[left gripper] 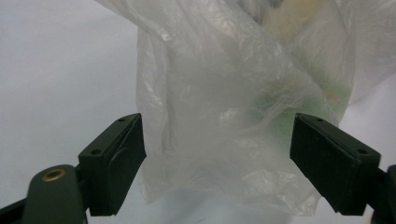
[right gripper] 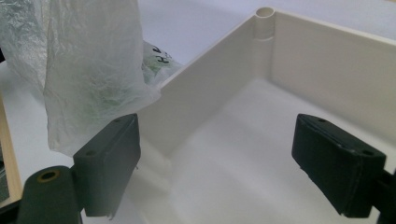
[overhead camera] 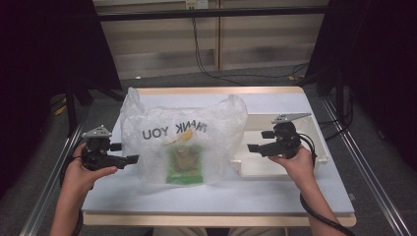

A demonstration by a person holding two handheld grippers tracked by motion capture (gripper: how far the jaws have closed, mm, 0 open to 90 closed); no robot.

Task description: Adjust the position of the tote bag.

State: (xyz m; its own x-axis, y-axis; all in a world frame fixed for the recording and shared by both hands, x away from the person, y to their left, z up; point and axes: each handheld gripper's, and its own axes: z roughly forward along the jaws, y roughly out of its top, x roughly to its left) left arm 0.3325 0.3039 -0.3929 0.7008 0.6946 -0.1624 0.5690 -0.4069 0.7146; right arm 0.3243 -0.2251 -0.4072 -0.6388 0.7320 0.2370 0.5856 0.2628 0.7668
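A translucent plastic bag (overhead camera: 183,140) printed "THANK YOU" stands crumpled in the middle of the table, with a green and yellow packet (overhead camera: 185,166) showing through its front. My left gripper (overhead camera: 132,159) hovers at the bag's left edge, jaws open; in the left gripper view the bag (left gripper: 224,107) hangs just beyond the wide-apart pads, untouched. My right gripper (overhead camera: 252,147) is open over the left end of a white tray (overhead camera: 255,168). In the right gripper view the tray's floor (right gripper: 233,163) lies between the jaws and the bag (right gripper: 93,70) rises at upper left.
The pale blue table top (overhead camera: 221,196) has wooden edges and bare room along its front. The tray's far wall (right gripper: 327,51) ends in a corner post. Metal rails (overhead camera: 373,167) run along both sides of the table, and cables (overhead camera: 206,64) lie on the floor behind.
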